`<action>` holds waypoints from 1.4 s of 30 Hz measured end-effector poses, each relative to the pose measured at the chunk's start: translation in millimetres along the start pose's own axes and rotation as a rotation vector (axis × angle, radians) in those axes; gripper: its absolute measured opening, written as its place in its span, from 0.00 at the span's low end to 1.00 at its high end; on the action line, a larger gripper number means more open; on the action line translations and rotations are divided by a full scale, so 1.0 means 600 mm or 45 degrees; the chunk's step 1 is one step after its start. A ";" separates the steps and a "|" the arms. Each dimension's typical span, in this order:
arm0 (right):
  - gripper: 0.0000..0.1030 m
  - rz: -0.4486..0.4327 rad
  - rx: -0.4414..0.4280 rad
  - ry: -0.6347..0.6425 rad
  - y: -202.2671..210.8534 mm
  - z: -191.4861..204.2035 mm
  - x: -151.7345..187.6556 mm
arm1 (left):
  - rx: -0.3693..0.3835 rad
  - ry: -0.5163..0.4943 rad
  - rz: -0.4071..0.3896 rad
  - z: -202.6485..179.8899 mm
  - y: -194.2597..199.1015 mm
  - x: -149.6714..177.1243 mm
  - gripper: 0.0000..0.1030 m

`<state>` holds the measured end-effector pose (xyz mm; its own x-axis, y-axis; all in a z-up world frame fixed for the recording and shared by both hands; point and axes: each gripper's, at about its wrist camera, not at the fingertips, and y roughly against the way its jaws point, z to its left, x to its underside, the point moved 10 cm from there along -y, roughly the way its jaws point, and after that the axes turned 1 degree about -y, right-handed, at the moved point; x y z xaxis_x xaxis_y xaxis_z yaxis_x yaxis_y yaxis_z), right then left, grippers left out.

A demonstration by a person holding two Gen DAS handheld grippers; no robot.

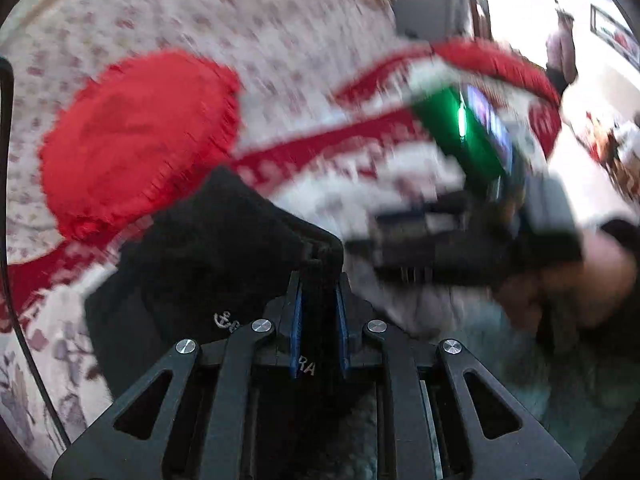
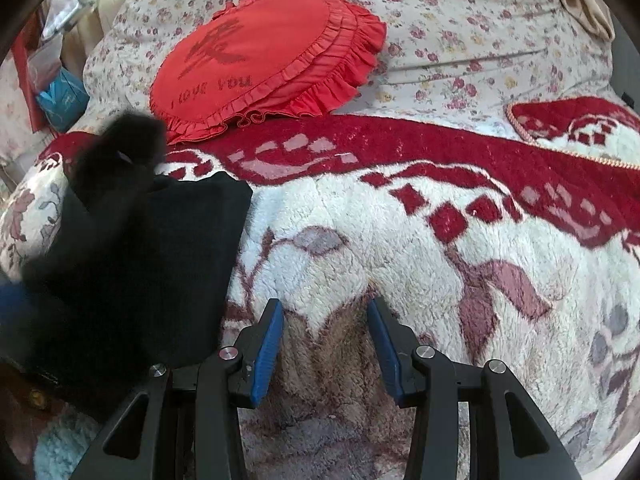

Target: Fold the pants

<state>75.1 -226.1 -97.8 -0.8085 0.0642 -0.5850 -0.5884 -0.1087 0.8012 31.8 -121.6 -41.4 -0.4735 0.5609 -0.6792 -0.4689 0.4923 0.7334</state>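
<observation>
The black pants (image 1: 208,256) lie bunched on the fleece blanket. My left gripper (image 1: 319,312) is shut on a thick fold of the black pants, with white lettering showing between its blue pads. The view is blurred by motion. The right gripper's body (image 1: 472,220), green and black, shows at the right of the left wrist view with the hand holding it. In the right wrist view the black pants (image 2: 152,264) lie folded at the left, part of them blurred and lifted. My right gripper (image 2: 325,316) is open and empty over the blanket, just right of the pants.
A red and white fleece blanket (image 2: 400,224) covers the bed. A red frilled round cushion (image 2: 264,56) lies behind the pants on a floral quilt (image 2: 460,20). Boxes and a blue packet (image 2: 60,96) stand at the far left.
</observation>
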 end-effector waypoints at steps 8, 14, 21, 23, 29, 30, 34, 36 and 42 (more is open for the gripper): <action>0.41 0.007 -0.022 -0.020 0.003 -0.001 0.000 | 0.323 0.265 -0.163 -0.005 0.100 0.000 0.39; 0.40 -0.237 -0.219 -0.028 0.086 0.008 -0.054 | 0.402 0.811 -0.322 0.122 0.169 0.077 0.39; 0.30 -0.144 -0.787 0.424 0.123 0.186 -0.023 | 0.388 0.965 -0.069 0.138 0.064 0.161 0.04; 0.26 0.050 -0.634 0.466 0.050 0.180 0.009 | 0.386 0.952 -0.059 0.139 0.042 0.165 0.02; 0.25 0.051 -0.659 0.389 0.060 0.159 -0.005 | 0.382 0.806 -0.144 0.143 0.088 0.099 0.03; 0.25 0.001 -0.704 0.351 0.077 0.158 -0.022 | 0.371 0.786 -0.204 0.154 0.104 0.073 0.03; 0.25 -0.223 -0.706 0.330 0.114 0.173 -0.094 | 0.227 0.837 -0.248 0.219 0.084 0.007 0.06; 0.25 -0.238 -0.703 0.339 0.102 0.190 -0.109 | 0.180 0.900 -0.183 0.242 0.036 -0.005 0.06; 0.28 -0.002 -0.535 0.178 -0.031 0.154 -0.087 | 0.097 1.038 -0.007 0.265 -0.053 0.048 0.06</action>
<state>127.1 -135.8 -70.4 -0.7810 -0.0673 -0.6209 -0.5102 -0.5045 0.6965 151.3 -15.2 -79.6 -0.8786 -0.0870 -0.4696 -0.4345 0.5540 0.7101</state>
